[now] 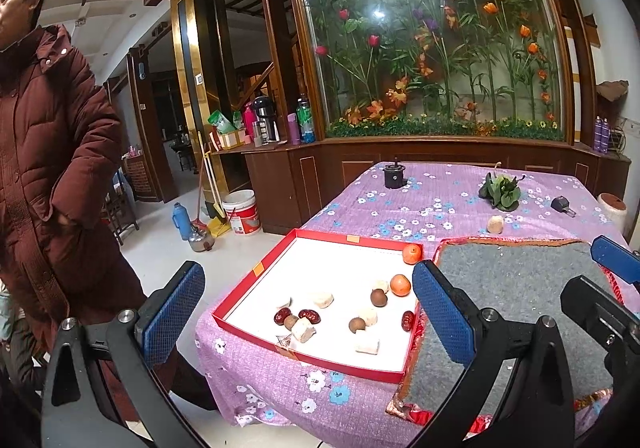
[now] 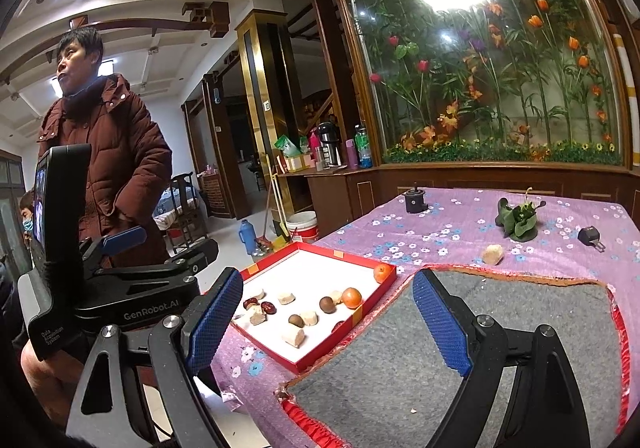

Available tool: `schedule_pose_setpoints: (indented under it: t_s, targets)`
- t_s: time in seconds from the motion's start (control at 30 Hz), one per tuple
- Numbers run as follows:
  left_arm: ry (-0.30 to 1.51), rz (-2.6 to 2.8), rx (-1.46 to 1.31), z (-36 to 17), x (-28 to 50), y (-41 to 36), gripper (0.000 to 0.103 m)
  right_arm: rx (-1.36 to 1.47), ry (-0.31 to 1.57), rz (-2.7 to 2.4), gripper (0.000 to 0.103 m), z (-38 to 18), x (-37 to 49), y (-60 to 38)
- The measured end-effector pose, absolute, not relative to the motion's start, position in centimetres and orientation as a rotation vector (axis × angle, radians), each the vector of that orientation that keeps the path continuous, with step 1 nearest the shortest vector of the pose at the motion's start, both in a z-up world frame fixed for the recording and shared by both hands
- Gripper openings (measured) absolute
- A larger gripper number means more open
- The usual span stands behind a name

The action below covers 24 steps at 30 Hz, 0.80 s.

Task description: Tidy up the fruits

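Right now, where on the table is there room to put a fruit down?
The grey mat beside the red tray is bare. Inside the tray, the far-left corner has open white floor; the near half is crowded with fruits. The purple cloth is open between the black cylinder and the leafy bundle.

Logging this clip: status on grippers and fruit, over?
Left gripper and right gripper open, empty. Fruit loose in shallow red cardboard tray; one pale chunk outside on cloth. Nothing blocking.

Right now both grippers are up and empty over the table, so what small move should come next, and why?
Probably reach the right gripper forward to the pale chunk lying alone on the purple cloth, outside the red tray. The other pieces and both oranges already sit in the tray; this gripper is open, holds nothing and looks nearer than the left gripper.
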State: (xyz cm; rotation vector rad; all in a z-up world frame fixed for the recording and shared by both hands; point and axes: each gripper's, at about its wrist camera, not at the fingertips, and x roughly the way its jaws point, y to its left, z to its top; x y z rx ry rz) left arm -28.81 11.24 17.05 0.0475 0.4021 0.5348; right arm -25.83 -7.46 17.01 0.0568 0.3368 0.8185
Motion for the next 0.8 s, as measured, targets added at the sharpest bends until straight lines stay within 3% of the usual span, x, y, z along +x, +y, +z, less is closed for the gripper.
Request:
schedule_pose_setpoints:
  t_s: [0.8]
  targets:
    - [0.371, 0.540, 0.041, 17.6, -29.6, 11.4, 0.103, 0.039, 0.297, 0.826, 0.088, 17.5, -26.9, -7.2]
